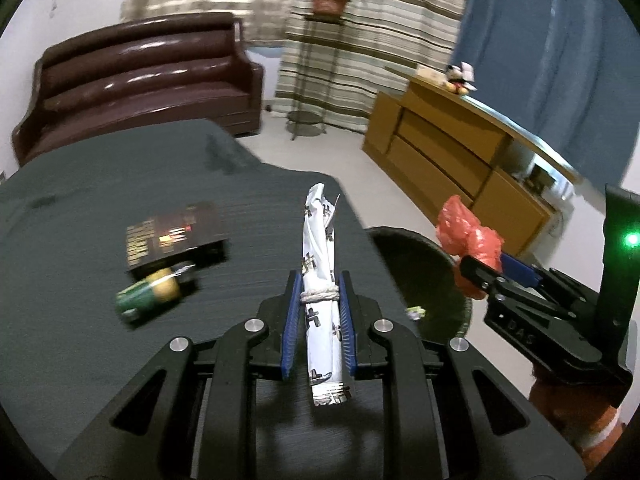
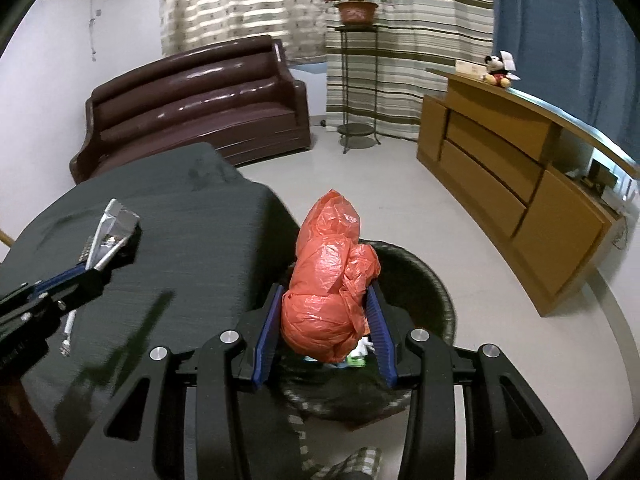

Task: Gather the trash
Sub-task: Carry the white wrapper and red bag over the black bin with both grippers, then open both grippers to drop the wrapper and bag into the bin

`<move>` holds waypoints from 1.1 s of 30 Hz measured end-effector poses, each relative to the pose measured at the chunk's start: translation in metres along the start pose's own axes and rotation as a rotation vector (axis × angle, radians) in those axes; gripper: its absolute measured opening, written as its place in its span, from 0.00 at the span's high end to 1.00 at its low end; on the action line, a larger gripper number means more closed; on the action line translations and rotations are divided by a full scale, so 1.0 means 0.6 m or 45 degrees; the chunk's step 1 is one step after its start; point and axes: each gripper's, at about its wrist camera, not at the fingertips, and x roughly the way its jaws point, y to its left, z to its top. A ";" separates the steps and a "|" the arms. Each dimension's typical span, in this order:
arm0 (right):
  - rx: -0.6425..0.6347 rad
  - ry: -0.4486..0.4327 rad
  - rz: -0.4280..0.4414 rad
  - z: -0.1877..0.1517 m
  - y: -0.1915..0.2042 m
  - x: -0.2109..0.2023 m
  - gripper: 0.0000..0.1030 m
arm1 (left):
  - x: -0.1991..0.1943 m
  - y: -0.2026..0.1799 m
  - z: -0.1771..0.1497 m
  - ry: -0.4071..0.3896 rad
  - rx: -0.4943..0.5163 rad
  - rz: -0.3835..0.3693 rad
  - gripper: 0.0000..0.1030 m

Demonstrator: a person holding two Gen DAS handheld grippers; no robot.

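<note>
While both tongs are carrying loads, the collecting is sitting partway through. The left tongs point(image 1: 320, 300) are clamping a rolled white printed wrapper point(image 1: 320, 264) above the dark bench point(image 1: 100, 184), and the right tongs point(image 2: 326, 316) are pinching a crumpled red plastic bag point(image 2: 328, 280) just over the black bin point(image 2: 436, 288), where a few scraps are already lying. A green can point(image 1: 148, 294) and a dark packet point(image 1: 172, 232) are still waiting on the bench, so neither held piece is binned yet.
</note>
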 end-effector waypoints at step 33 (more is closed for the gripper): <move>0.146 0.011 -0.052 -0.010 -0.105 0.051 0.44 | 0.140 -0.136 0.023 0.108 0.164 0.054 0.45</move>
